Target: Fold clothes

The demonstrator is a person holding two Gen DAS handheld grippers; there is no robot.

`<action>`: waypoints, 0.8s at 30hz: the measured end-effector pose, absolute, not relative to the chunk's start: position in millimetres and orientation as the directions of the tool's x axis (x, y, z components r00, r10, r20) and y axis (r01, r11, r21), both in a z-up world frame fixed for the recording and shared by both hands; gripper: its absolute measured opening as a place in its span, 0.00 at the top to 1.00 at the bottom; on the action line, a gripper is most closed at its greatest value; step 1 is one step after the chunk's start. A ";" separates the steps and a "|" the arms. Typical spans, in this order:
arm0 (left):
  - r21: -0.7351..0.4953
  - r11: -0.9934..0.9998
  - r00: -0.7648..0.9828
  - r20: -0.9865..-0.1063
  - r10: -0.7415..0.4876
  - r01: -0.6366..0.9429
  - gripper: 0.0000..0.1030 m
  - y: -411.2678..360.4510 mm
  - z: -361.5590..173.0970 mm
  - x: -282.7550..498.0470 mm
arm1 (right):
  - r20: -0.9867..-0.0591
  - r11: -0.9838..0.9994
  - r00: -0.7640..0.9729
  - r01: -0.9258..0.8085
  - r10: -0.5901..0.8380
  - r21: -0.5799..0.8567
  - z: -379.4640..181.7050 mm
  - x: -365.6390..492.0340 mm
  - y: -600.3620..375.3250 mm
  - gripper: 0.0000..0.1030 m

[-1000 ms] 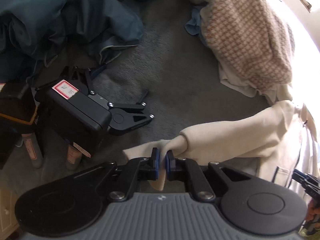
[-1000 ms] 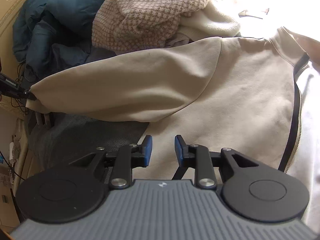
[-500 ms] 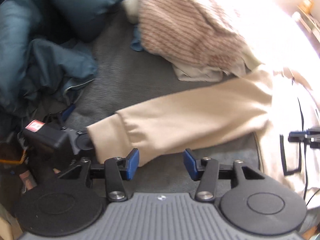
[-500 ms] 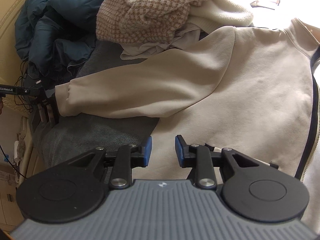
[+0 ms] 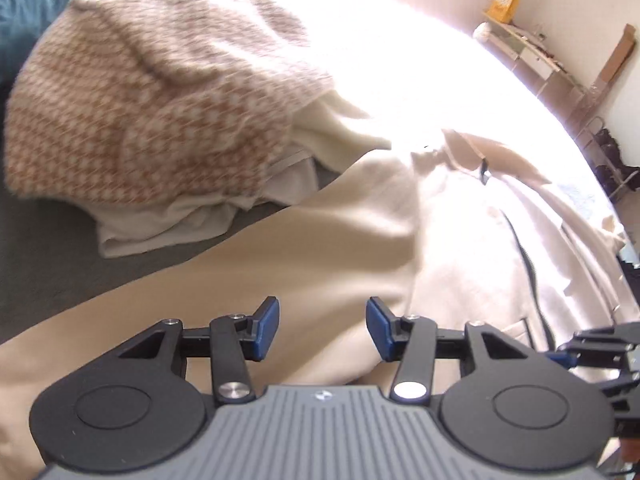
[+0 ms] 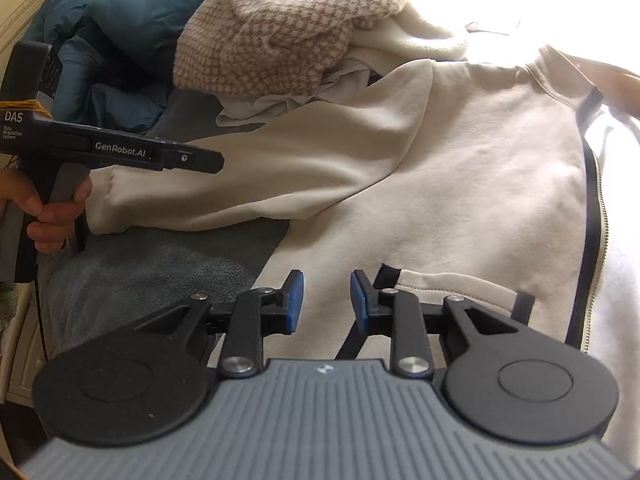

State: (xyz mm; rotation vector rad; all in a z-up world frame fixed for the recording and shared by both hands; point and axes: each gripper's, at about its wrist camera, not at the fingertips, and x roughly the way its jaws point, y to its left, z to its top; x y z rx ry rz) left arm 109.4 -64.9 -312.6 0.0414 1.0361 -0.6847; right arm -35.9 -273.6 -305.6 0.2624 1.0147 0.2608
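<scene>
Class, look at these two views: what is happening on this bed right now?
A person holding a gripper in each hand is folding a cream zip-up sweatshirt spread on the bed. Its sleeve lies stretched out sideways. The left gripper hovers open above that sleeve; the right gripper is open over the pocket. Neither grips cloth.

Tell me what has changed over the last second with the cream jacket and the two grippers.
The left gripper let go of the cream jacket's sleeve cuff, opened, and swung along the sleeve toward the body of the jacket. The sleeve now lies stretched out flat on the grey bed cover instead of hanging from the pads. The right gripper stayed open over the jacket's hem, holding nothing; the houndstooth sweater pile did not move.
</scene>
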 end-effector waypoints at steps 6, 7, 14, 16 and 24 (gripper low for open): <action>-0.128 0.811 0.333 -0.866 -0.372 0.571 0.53 -126.1 -357.9 132.3 | -0.774 0.960 0.604 0.054 0.189 0.276 -303.2 -74.9 -311.9 0.76; -0.098 0.829 0.343 -0.879 -0.332 0.551 0.53 -125.6 -364.6 136.7 | -0.777 0.959 0.606 0.083 0.168 0.272 -305.0 -82.1 -319.8 0.76; -0.090 0.908 0.364 -0.896 -0.253 0.410 0.52 -95.2 -369.2 147.3 | -0.788 0.914 0.613 0.288 0.054 0.287 -319.1 -132.2 -372.2 0.76; -0.099 0.917 0.393 -0.882 -0.261 0.386 0.52 -94.8 -358.8 141.8 | -0.774 0.895 0.633 0.325 0.033 0.304 -319.9 -142.1 -383.8 0.76; -0.175 0.864 0.425 -0.814 -0.396 0.472 0.49 -162.2 -323.9 98.2 | -0.665 0.868 0.744 0.291 0.059 0.402 -328.0 -103.5 -431.2 0.76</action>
